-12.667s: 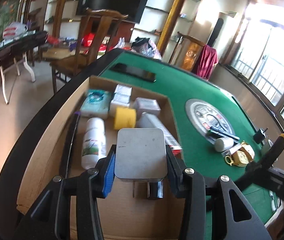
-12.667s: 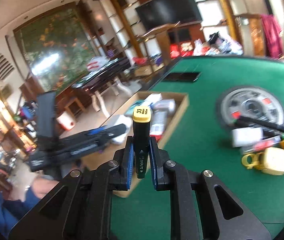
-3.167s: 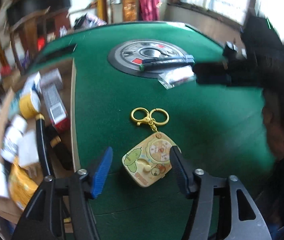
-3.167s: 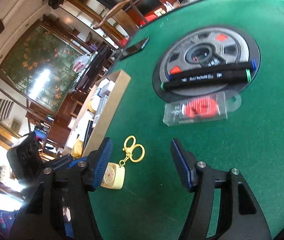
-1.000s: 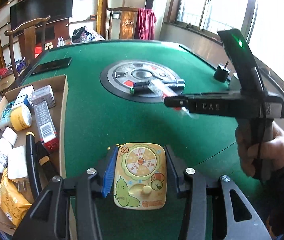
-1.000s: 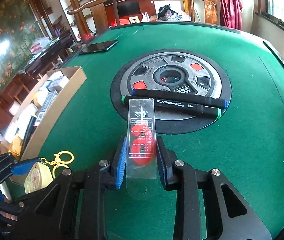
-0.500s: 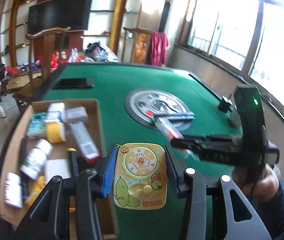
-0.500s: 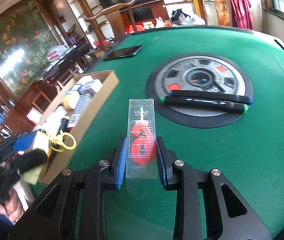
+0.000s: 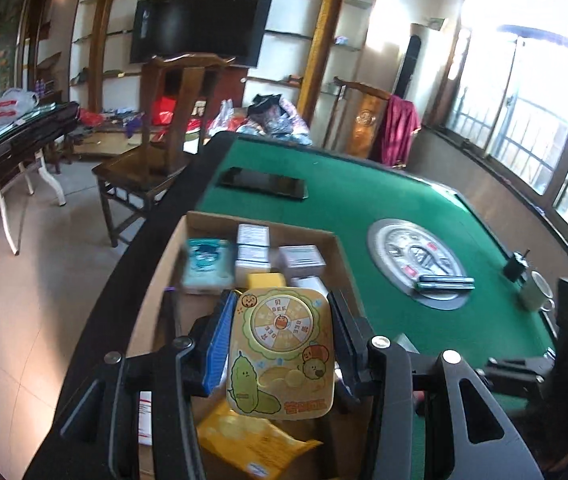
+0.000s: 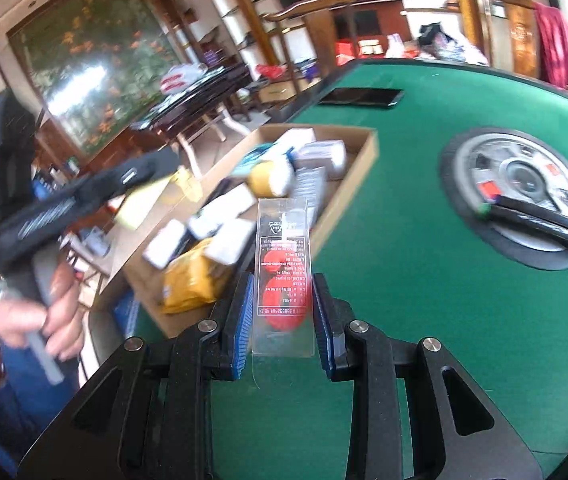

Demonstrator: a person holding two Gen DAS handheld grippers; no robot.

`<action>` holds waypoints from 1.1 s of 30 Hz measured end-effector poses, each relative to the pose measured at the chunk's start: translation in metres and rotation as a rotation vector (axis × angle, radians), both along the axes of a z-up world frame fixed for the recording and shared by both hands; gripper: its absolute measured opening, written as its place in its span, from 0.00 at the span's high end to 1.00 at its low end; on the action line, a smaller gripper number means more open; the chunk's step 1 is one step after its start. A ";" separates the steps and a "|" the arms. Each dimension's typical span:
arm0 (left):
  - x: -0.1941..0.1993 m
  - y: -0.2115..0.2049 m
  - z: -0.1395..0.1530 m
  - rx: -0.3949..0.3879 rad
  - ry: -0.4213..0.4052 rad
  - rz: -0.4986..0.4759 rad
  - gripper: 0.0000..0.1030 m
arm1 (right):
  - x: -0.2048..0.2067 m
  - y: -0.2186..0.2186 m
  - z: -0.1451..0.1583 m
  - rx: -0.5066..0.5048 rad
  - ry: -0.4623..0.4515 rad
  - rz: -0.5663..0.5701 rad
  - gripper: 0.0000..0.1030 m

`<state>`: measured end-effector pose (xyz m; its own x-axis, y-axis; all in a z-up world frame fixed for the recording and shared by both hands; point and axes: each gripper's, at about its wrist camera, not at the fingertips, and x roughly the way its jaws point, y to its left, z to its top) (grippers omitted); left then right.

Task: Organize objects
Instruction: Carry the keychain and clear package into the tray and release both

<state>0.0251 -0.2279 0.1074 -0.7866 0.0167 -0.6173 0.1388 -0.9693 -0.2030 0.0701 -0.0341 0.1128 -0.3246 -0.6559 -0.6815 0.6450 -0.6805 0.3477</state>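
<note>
Left tool (image 9: 280,344) grips the yellow keychain (image 9: 282,354) — seemingly over the cardboard box (image 9: 252,222).

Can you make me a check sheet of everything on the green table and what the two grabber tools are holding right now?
Surface: green felt table with a round metal panel in its middle.
Job's things: cardboard box at the table edge, full of small boxes and a yellow packet; two marker pens lying on the panel.
Clutter: black phone, green mug.
Tools: left tool shut on a yellow cartoon keychain above the box; right tool shut on a clear packet with red pieces.
Cables: nothing seen.
Surroundings: wooden chair, television, big windows.
</note>
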 end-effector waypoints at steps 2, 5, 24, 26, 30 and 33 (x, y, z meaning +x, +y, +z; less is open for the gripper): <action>-0.007 -0.012 -0.008 0.001 -0.022 0.023 0.56 | 0.007 -0.014 -0.002 0.012 -0.005 0.030 0.73; -0.019 -0.028 -0.020 0.013 -0.057 0.053 0.56 | 0.013 -0.032 -0.010 0.027 -0.023 0.063 0.73; -0.055 -0.049 -0.062 0.035 -0.176 0.090 0.56 | 0.011 -0.076 -0.039 0.101 -0.077 0.096 0.73; -0.056 -0.050 -0.063 0.040 -0.187 0.088 0.56 | 0.009 -0.079 -0.038 0.105 -0.067 0.089 0.73; -0.061 -0.053 -0.068 0.059 -0.224 0.090 0.56 | 0.007 -0.084 -0.036 0.114 -0.045 0.077 0.73; -0.063 -0.055 -0.071 0.074 -0.238 0.087 0.56 | 0.007 -0.088 -0.036 0.123 -0.027 0.073 0.73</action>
